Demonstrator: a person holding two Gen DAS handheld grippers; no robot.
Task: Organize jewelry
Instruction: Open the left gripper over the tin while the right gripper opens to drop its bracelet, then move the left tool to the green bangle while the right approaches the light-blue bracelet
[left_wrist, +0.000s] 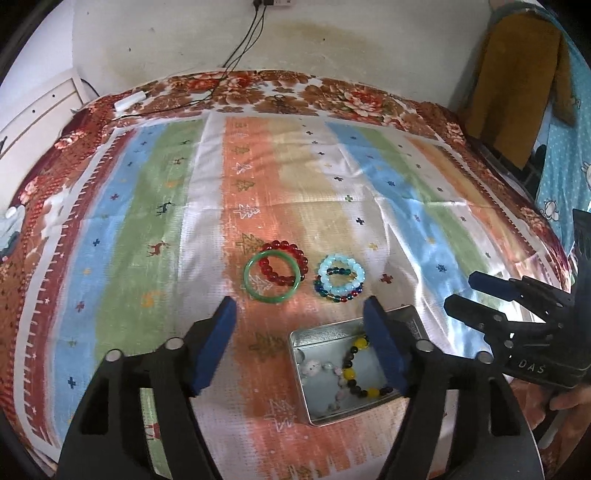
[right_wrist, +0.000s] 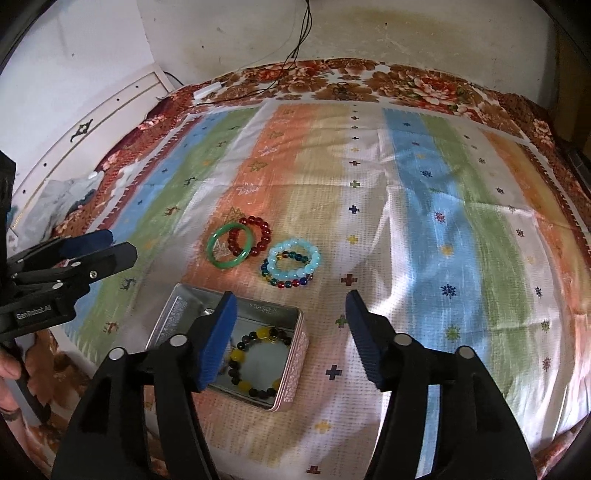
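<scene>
The metal tin (left_wrist: 303, 339) sits open on the striped cloth (left_wrist: 207, 206) spread over the bed, and inside it lie a yellow-and-dark beaded bracelet (right_wrist: 258, 363) and, seen from the left wrist, a pale pinkish beaded piece (left_wrist: 325, 369) beside it. Just beyond the tin, out on the cloth, a green bangle (left_wrist: 271, 282) overlaps a red beaded bracelet (left_wrist: 286, 264), and close to their right a light blue beaded bracelet (left_wrist: 341, 271) lies on top of a multicoloured beaded bracelet (left_wrist: 338, 291). The left hand-held gripper (left_wrist: 299, 347) hangs above the tin's near-left side with its blue-padded fingers spread wide and nothing between them; its right finger crosses over the tin's right half. The right hand-held gripper (right_wrist: 290, 341) is likewise spread and empty, its left finger over the tin's left part, the tin's pink patterned side wall facing this camera. Writing now: the right tool's body reads "DAS" in the left wrist view, and the left tool's body reads "GenRobot.AI" in the right wrist view. Farther back, a floral blanket (left_wrist: 332, 92) borders the cloth, black cables (left_wrist: 243, 40) run down the stained wall, and a white adapter (left_wrist: 129, 99) lies at the bed's far left corner.
</scene>
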